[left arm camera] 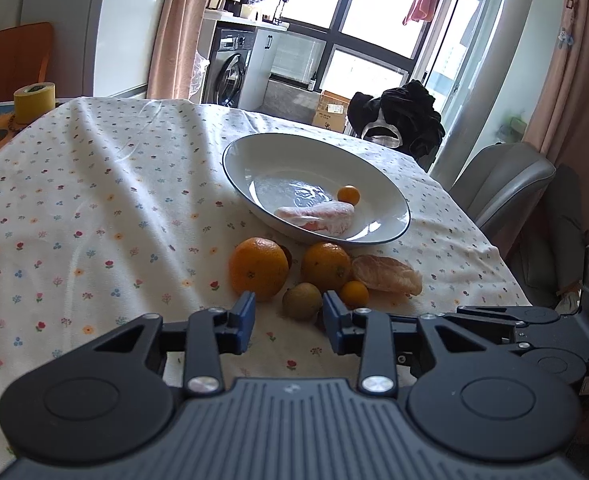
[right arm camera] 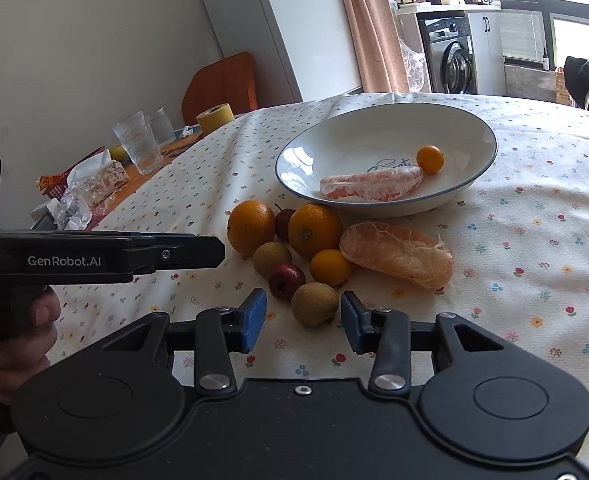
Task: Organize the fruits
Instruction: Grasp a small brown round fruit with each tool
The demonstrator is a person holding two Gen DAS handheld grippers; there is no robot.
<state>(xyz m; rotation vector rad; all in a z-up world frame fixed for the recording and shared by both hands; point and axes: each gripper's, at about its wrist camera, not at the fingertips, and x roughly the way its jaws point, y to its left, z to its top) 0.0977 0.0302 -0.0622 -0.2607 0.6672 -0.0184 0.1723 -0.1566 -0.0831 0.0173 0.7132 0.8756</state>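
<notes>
A white plate (left arm camera: pixel 254 160) (right arm camera: pixel 470 128) on the flowered cloth holds a pink peeled segment (left arm camera: pixel 318 218) (right arm camera: pixel 370 186) and a small kumquat (left arm camera: pixel 348 195) (right arm camera: pixel 430 159). In front of it lie two oranges (left arm camera: pixel 258 266) (right arm camera: pixel 250 226), a peeled orange segment (left arm camera: pixel 386 274) (right arm camera: pixel 398 254), a kumquat (right arm camera: pixel 329 267), small red fruits (right arm camera: pixel 286 280) and brown longans (left arm camera: pixel 301 300) (right arm camera: pixel 314 304). My left gripper (left arm camera: pixel 288 316) is open, a longan just ahead between its fingertips. My right gripper (right arm camera: pixel 303 322) is open, with a longan between its fingertips.
A yellow tape roll (left arm camera: pixel 34 102) (right arm camera: pixel 213 117), glasses (right arm camera: pixel 138 148) and wrappers (right arm camera: pixel 82 192) stand at the table's left end. A grey chair (left arm camera: pixel 502 184) and a chair draped in black clothing (left arm camera: pixel 402 116) stand beyond the far edge. The left gripper's body (right arm camera: pixel 94 258) reaches in from the left.
</notes>
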